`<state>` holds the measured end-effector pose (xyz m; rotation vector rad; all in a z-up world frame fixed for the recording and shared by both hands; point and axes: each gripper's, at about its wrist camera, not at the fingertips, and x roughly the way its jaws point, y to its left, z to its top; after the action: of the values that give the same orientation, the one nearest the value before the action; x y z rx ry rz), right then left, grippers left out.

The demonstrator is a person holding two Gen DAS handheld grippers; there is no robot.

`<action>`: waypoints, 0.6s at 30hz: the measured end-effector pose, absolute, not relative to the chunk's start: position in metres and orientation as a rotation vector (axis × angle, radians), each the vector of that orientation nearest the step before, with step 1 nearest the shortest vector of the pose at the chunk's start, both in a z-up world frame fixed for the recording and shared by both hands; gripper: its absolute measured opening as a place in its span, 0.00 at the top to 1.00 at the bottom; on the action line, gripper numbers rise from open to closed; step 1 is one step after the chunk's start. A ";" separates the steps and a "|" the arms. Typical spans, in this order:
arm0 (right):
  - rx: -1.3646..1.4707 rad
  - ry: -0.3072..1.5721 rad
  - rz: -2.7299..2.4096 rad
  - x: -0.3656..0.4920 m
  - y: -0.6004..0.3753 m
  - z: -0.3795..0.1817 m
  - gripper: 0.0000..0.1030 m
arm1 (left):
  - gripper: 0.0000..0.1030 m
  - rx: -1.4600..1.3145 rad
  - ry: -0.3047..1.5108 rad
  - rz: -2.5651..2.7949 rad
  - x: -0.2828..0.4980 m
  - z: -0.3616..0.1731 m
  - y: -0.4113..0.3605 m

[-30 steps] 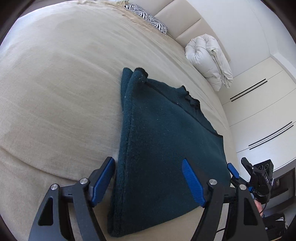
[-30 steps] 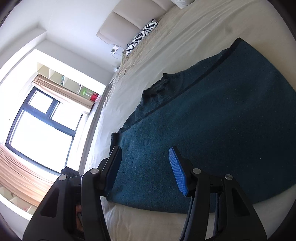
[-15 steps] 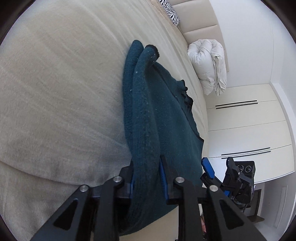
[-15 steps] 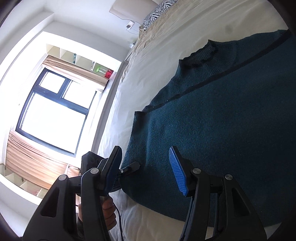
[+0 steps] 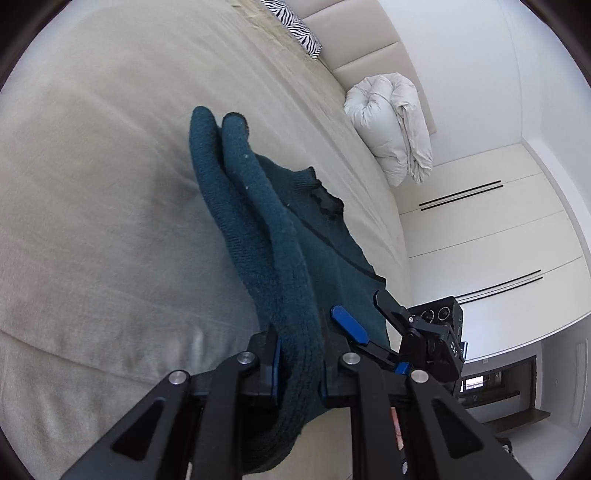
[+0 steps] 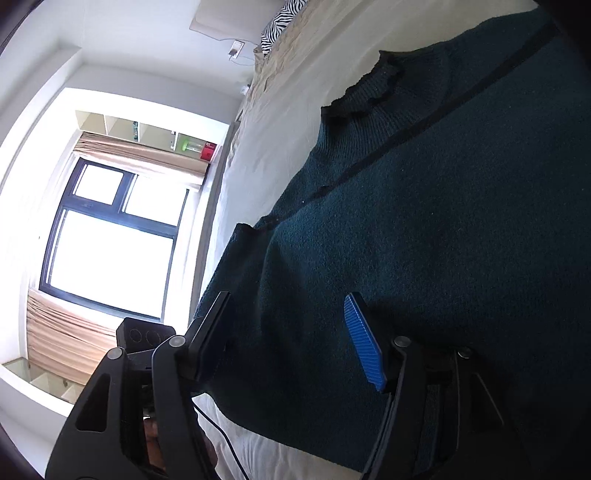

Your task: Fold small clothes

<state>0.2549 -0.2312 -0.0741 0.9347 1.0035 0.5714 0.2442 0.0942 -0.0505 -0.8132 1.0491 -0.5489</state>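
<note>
Beige bedding covers the wide bed [image 5: 92, 184] under both tools. Nearest, the left gripper [image 5: 299, 365] has its fingers clenched on a bunched edge of the dark teal knitted sweater [image 5: 273, 236], lifting it. Beside it, the right gripper [image 6: 291, 332] hovers with fingers released over the sweater's flat body. Beyond the sweater lie a rolled white duvet [image 5: 391, 125] and a zebra-striped pillow [image 5: 299, 26].

One dark teal sweater [image 5: 280, 258], two grippers, one rolled white duvet [image 5: 391, 122], one zebra-print pillow [image 5: 295, 26].

Close opposing wrist views (shared sweater [image 5: 280, 258])
</note>
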 end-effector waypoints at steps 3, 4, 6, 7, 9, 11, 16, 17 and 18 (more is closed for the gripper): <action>1.032 0.961 0.598 0.256 -0.269 -0.068 0.28 | 0.84 -0.719 1.019 -0.601 0.249 -0.016 0.053; 1.085 0.952 0.610 0.258 -0.283 -0.070 0.27 | 0.84 -0.689 1.012 -0.622 0.250 -0.006 0.036; 1.217 0.928 0.648 0.262 -0.312 -0.078 0.26 | 0.85 -0.625 1.001 -0.669 0.251 0.009 -0.004; 1.278 0.914 0.658 0.264 -0.327 -0.082 0.23 | 0.85 -0.598 0.999 -0.696 0.252 0.013 -0.025; 1.358 0.869 0.646 0.266 -0.358 -0.087 0.20 | 0.84 -0.561 1.015 -0.753 0.256 0.012 -0.070; 1.391 0.817 0.647 0.266 -0.383 -0.086 0.16 | 0.80 -0.527 1.034 -0.802 0.259 0.002 -0.112; 1.415 0.812 0.572 0.262 -0.435 -0.093 0.04 | 0.53 -0.506 1.093 -0.889 0.254 -0.022 -0.169; 1.408 0.827 0.565 0.262 -0.440 -0.096 0.05 | 0.51 -0.516 1.082 -0.905 0.250 -0.021 -0.168; 1.400 0.835 0.574 0.262 -0.443 -0.099 0.05 | 0.50 -0.526 1.066 -0.915 0.246 -0.018 -0.164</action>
<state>0.2621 -0.4427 -0.0990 1.4004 0.8350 0.5737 0.2460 -0.1641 -0.0182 -0.5255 1.0664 -0.9154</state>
